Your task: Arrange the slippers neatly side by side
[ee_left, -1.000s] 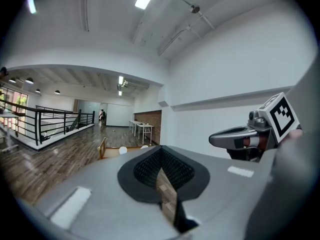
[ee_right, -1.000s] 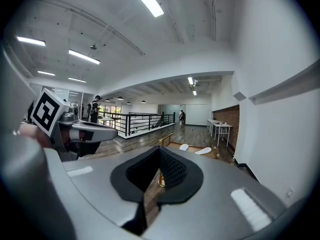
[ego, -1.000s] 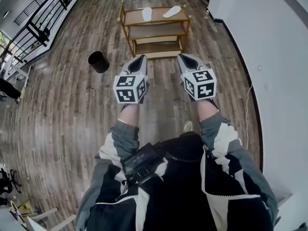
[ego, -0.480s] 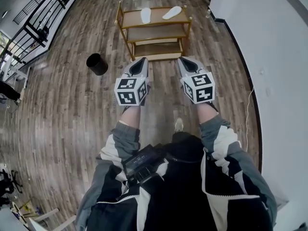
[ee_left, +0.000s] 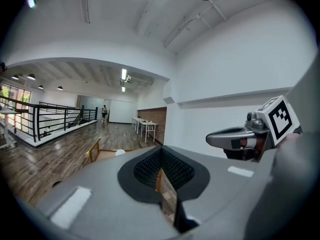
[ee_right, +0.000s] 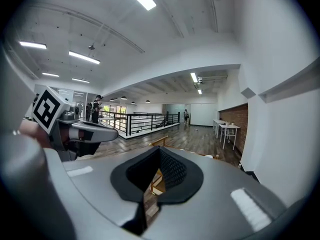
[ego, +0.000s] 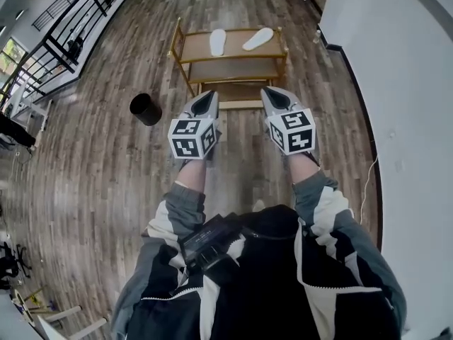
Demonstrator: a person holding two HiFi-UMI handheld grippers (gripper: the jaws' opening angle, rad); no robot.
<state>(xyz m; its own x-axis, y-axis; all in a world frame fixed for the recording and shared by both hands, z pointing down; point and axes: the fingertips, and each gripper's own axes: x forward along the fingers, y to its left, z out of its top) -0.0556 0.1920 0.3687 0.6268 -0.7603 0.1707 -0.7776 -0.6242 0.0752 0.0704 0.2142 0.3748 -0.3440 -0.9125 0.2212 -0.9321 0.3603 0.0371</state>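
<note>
Two white slippers lie apart on the top board of a wooden shoe rack (ego: 279, 50) ahead of me. The left slipper (ego: 217, 42) points straight back and the right slipper (ego: 257, 38) lies slanted. My left gripper (ego: 204, 101) and right gripper (ego: 274, 98) are held side by side in the air, short of the rack and pointing at it. Both are shut with nothing between the jaws. In the left gripper view the left gripper (ee_left: 161, 173) shows only a thin slit, and the right gripper (ee_right: 156, 178) looks the same in its own view.
A black round bin (ego: 145, 109) stands on the wood floor left of the rack. A white wall (ego: 396, 83) runs along the right, with a thin cable down it. A black railing (ego: 56, 44) borders the far left. The rack has two lower shelves.
The rack has drawn a little nearer and lower in the head view as the person steps forward. Both grippers stay shut and level, side by side.
</note>
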